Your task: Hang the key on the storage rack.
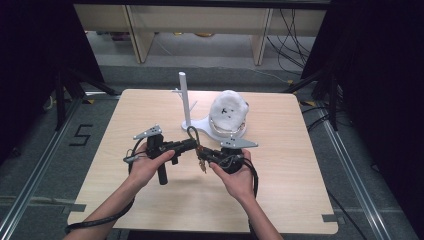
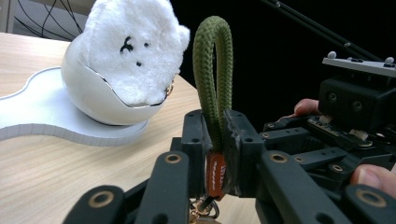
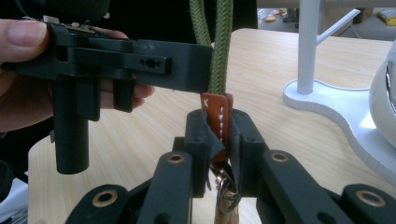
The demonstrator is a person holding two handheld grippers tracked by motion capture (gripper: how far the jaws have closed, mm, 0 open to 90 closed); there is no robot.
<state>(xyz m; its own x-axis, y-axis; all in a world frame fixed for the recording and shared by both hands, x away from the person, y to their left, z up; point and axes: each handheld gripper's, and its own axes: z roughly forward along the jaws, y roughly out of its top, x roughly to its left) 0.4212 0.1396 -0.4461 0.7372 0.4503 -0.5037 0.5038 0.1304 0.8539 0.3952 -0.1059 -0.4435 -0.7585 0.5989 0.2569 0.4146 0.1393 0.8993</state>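
Gripping one keychain [image 1: 196,144] between them above the table [image 1: 300,165], the left gripper [image 2: 215,135] clamps its upright green cord loop while the right gripper [image 3: 219,135] clamps the leather tab just below, near the white stand [image 1: 184,100].

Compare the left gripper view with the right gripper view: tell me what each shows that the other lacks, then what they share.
Left gripper view alone: the fluffy white plush sitting in a white egg-shaped cup, and the top bend of the green rope loop.

Right gripper view alone: the white post rising from the stand, with a side peg, and the metal clasp hanging under the leather tab.

Shared: the rope, the orange leather tab, the white stand base, the wooden table, and both grippers pinching the strap.
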